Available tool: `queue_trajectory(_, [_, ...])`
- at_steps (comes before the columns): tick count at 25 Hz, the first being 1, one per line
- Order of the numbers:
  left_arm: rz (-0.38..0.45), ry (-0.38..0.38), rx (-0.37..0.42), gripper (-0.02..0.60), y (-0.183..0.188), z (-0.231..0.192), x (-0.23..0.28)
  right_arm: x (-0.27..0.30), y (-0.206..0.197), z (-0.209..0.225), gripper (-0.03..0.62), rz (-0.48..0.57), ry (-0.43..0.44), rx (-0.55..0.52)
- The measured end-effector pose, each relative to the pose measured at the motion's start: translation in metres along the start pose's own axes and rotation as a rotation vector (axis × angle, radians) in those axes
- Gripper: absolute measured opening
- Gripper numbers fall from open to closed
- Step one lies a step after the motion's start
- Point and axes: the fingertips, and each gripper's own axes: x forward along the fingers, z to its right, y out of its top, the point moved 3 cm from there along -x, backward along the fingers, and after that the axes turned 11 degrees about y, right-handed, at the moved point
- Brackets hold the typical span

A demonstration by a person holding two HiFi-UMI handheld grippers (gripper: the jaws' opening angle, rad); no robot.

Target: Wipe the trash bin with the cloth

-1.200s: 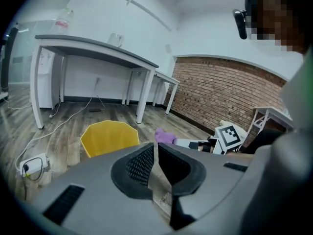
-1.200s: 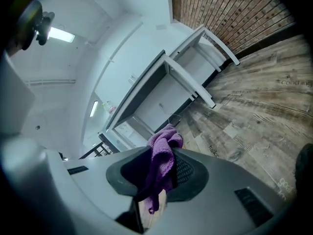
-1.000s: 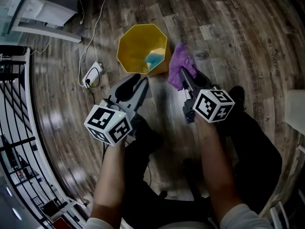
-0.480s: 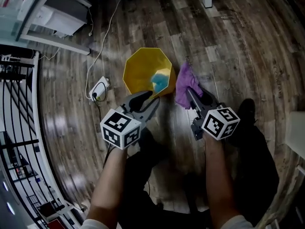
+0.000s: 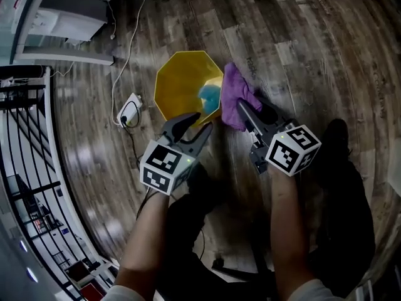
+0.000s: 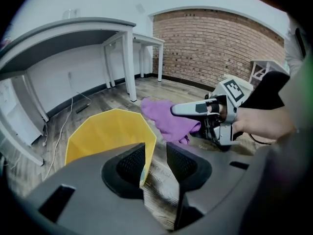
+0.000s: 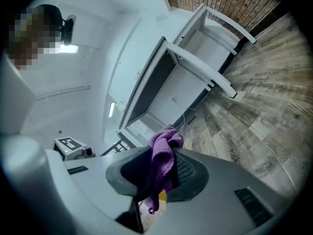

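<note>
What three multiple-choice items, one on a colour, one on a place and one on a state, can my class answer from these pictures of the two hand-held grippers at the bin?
1. What colour is the eight-sided plastic trash bin?
A. yellow
B. green
C. red

2. Where is the purple cloth?
A. at the bottom of the bin
B. in the right gripper's jaws, beside the bin's rim
C. draped over the left gripper

3. How do the left gripper's jaws stand?
A. shut on the cloth
B. apart, with the bin's near wall between them
C. shut and empty

Key:
1 A: the bin shows yellow in the head view and the left gripper view.
2 B: the right gripper view shows the cloth pinched between its pads.
3 B: the jaws have just been opening, and a gap shows beside the wall.
</note>
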Motion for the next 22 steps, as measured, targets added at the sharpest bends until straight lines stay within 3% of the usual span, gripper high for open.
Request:
queue_trajectory(3, [-0.03, 0.017, 0.059, 0.126, -0.006, 0.003, 0.008, -0.009, -0.013, 0.002, 0.091, -0.018, 0.013, 0.018])
queue_trajectory(8, [-0.063, 0.045, 0.077, 0.127, -0.013, -0.002, 0.018, -0.016, -0.018, 0.009, 0.091, 0.028, 0.027, 0.047])
queue_trajectory(16, [-0.169, -0.014, 0.131, 0.126, -0.029, 0.001, 0.039, 0.005, -0.027, 0.006, 0.091, 0.035, 0.109, 0.048])
queue_trajectory(20, [-0.187, -0.039, 0.184, 0.023, -0.026, -0.001, 0.042, 0.009, -0.031, 0.013, 0.091, 0.046, 0.117, 0.075])
queue_trajectory(22, [-0.195, -0.063, 0.172, 0.02, -0.026, -0.001, 0.042, 0.011, -0.034, 0.017, 0.091, 0.035, 0.121, 0.085])
